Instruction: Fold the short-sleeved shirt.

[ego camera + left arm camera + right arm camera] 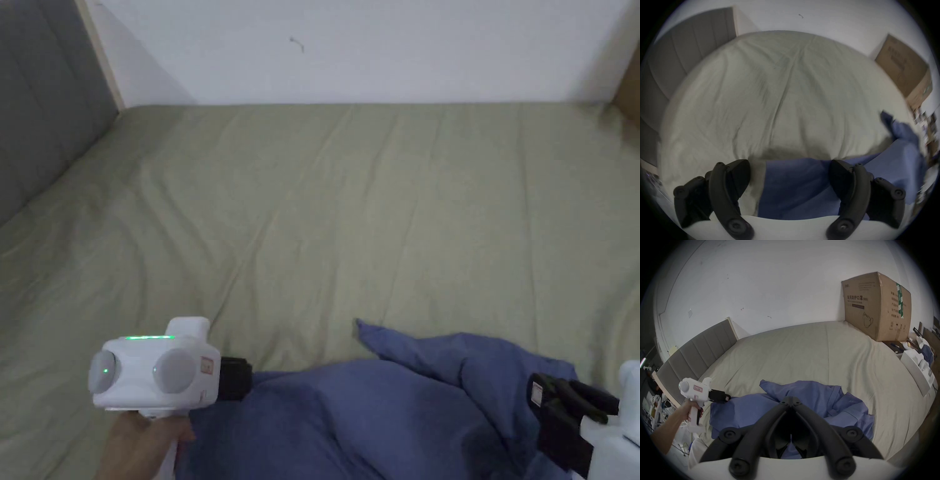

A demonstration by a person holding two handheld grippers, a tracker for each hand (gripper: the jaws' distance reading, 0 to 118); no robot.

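A blue short-sleeved shirt lies crumpled on the olive-green bed sheet, close to the near edge. My left gripper hangs at the shirt's left edge. In the left gripper view its jaws stand wide open, with blue cloth below the gap and nothing held. A hand holds it, as the right gripper view shows. My right gripper is over the shirt's right part. Its jaws are shut tip to tip, and the shirt's folds gather toward the tips.
A grey padded headboard runs along the left side and a white wall along the far side. A large cardboard box stands at the bed's far right corner. Cluttered shelves stand beyond the right edge.
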